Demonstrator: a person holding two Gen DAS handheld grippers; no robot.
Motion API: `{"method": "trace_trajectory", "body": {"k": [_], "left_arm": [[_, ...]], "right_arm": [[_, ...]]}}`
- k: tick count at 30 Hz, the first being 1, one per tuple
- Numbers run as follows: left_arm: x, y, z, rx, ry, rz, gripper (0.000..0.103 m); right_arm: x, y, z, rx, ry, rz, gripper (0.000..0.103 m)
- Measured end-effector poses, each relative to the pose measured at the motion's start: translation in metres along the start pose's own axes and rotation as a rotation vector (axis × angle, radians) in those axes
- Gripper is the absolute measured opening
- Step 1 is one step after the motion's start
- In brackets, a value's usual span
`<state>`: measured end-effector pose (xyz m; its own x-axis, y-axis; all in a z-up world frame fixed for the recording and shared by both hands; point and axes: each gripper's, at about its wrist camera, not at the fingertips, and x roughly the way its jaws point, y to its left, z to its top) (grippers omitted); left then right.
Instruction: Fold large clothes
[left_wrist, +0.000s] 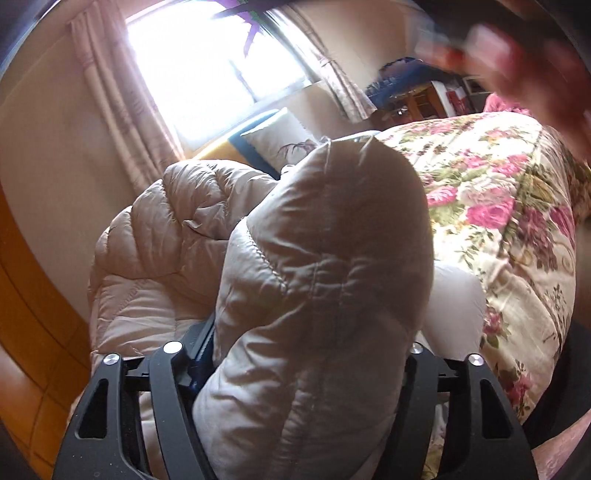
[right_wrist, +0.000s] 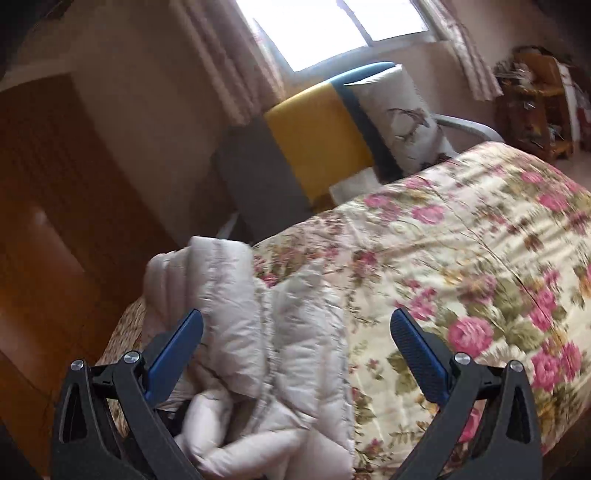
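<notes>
One beige puffer jacket (right_wrist: 258, 350) lies lower left on one floral quilt (right_wrist: 461, 240). The right gripper (right_wrist: 295, 343) gapes wide, empty. The left gripper (left_wrist: 295, 369) stands wide with a jacket fold bulging between its jaws; whether they press it is unclear.

Both wrist views face the window (right_wrist: 343, 29), left pressed close to jacket (left_wrist: 314, 277), sharing floral bed (right_wrist: 461, 240)

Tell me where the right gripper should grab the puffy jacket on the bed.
Take the puffy jacket at its raised folded roll on the far left, coming from above with the right gripper open wide. That bulging ridge stands clear of the floral quilt, so the fingers can probably straddle it.
</notes>
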<state>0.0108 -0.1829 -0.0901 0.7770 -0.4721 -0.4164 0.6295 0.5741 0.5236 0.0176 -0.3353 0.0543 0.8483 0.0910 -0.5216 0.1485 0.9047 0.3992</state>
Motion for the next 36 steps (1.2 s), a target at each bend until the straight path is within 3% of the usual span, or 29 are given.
{"method": "trace_trajectory", "body": {"k": [3,4,6,7,12,16,20,22,24,25,26,27,29,32,36], "left_arm": [[-0.003,0.003,-0.004,-0.019,-0.006,-0.027,0.074],[-0.006,0.007,-0.005,-0.030,-0.007,-0.048,0.076],[-0.018,0.008,0.000,-0.049,-0.019,-0.098,0.080],[-0.026,0.015,-0.002,-0.058,-0.027,-0.132,0.080],[-0.084,0.068,-0.020,-0.191,-0.115,-0.304,0.080],[-0.100,0.134,-0.032,-0.359,-0.151,-0.229,0.086],[-0.058,0.207,-0.040,-0.488,-0.091,0.020,0.089],[-0.015,0.232,-0.048,-0.570,0.020,0.084,0.089],[0.026,0.243,-0.054,-0.667,0.108,0.011,0.088],[0.035,0.248,-0.059,-0.714,0.106,-0.025,0.087],[0.038,0.249,-0.063,-0.736,0.099,-0.043,0.086],[0.040,0.247,-0.062,-0.733,0.090,-0.055,0.084],[0.046,0.232,-0.051,-0.678,0.066,-0.061,0.084],[0.050,0.204,-0.032,-0.560,0.047,-0.059,0.084],[0.050,0.175,-0.010,-0.420,0.084,-0.019,0.084]], "right_arm": [[0.040,0.031,0.010,-0.115,0.104,0.011,0.097],[0.053,0.037,0.010,-0.131,0.134,0.015,0.089],[0.079,0.041,0.007,-0.130,0.212,0.017,0.063],[0.090,0.038,0.005,-0.120,0.239,0.034,0.045],[0.089,0.020,-0.005,-0.065,0.190,0.067,0.029],[0.070,0.007,-0.024,-0.046,0.121,0.051,0.026],[0.065,-0.011,-0.045,0.039,0.092,0.063,0.027],[0.062,-0.011,-0.048,0.060,0.083,0.092,0.034],[0.047,-0.014,-0.045,0.094,0.055,0.136,0.052],[0.037,-0.017,-0.043,0.117,0.016,0.154,0.066],[0.027,-0.021,-0.041,0.137,-0.020,0.152,0.072],[0.020,-0.025,-0.038,0.154,-0.039,0.132,0.074],[0.016,-0.032,-0.032,0.170,-0.027,0.088,0.093],[0.030,-0.032,-0.025,0.167,0.067,0.077,0.100],[0.044,-0.022,-0.025,0.106,0.121,-0.033,0.100]]}}
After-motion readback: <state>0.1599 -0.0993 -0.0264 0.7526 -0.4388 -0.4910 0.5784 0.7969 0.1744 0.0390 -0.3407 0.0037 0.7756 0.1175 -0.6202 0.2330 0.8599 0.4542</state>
